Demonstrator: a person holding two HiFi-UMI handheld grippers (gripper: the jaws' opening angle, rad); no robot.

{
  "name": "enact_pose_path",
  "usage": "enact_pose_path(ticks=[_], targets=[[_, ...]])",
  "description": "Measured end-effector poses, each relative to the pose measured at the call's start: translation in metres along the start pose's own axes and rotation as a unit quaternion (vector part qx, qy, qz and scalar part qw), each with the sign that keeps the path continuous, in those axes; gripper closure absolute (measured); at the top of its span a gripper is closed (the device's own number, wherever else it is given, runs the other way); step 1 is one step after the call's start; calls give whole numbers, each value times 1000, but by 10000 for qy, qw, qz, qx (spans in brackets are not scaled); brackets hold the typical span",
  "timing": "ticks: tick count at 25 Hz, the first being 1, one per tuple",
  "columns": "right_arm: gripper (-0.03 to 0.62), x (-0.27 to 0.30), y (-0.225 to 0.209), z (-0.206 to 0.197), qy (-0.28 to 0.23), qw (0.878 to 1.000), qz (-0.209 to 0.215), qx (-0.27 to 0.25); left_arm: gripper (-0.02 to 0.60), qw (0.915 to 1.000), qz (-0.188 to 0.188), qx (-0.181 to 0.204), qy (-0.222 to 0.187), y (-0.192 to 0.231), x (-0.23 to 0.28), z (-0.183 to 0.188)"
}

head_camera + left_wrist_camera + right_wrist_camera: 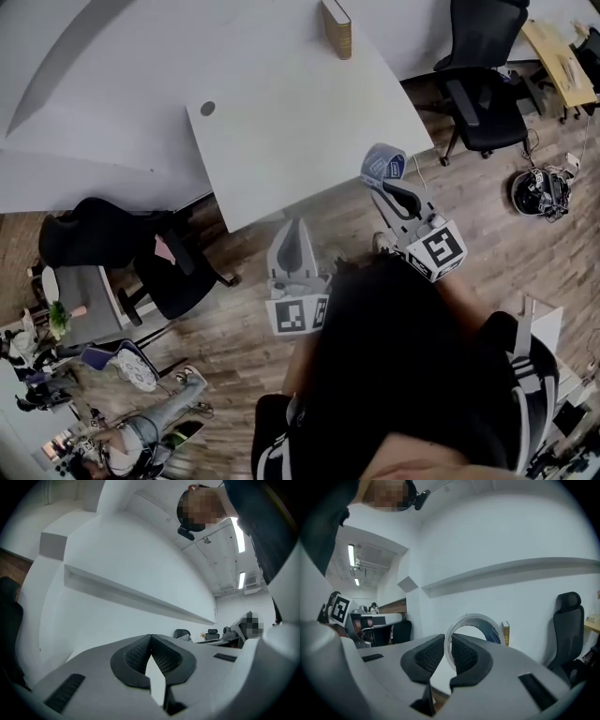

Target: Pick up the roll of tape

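The roll of tape is a clear ring with a blue printed inner face. It hangs in the air past the near corner of the white table. My right gripper is shut on it. In the right gripper view the tape stands upright, with its wall pinched between the two dark pads of the right gripper. My left gripper is held lower and to the left, over the wooden floor. In its own view the left gripper is shut, the pad tips touching with nothing between them.
A tan book stands at the table's far edge and shows behind the tape. A black office chair stands to the right. A second black chair is by the table's left side. A small round grommet marks the tabletop.
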State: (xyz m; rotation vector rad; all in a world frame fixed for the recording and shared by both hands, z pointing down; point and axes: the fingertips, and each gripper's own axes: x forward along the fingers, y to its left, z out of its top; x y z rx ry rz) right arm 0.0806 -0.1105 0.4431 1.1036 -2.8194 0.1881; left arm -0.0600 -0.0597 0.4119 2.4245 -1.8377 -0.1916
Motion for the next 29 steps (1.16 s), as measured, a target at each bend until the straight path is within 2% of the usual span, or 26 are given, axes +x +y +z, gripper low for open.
enact_pose_path(ticks=[6, 12, 29], targets=[[533, -14, -1, -7, -63, 9999, 102, 114, 558, 9998, 79, 163, 51, -17, 1, 0], [533, -11, -5, -8, -24, 9998, 175, 94, 558, 9996, 254, 50, 61, -11, -1, -6], [533, -15, 3, -9, 21, 9997, 245, 50, 558, 9998, 174, 23, 123, -20, -6, -8]])
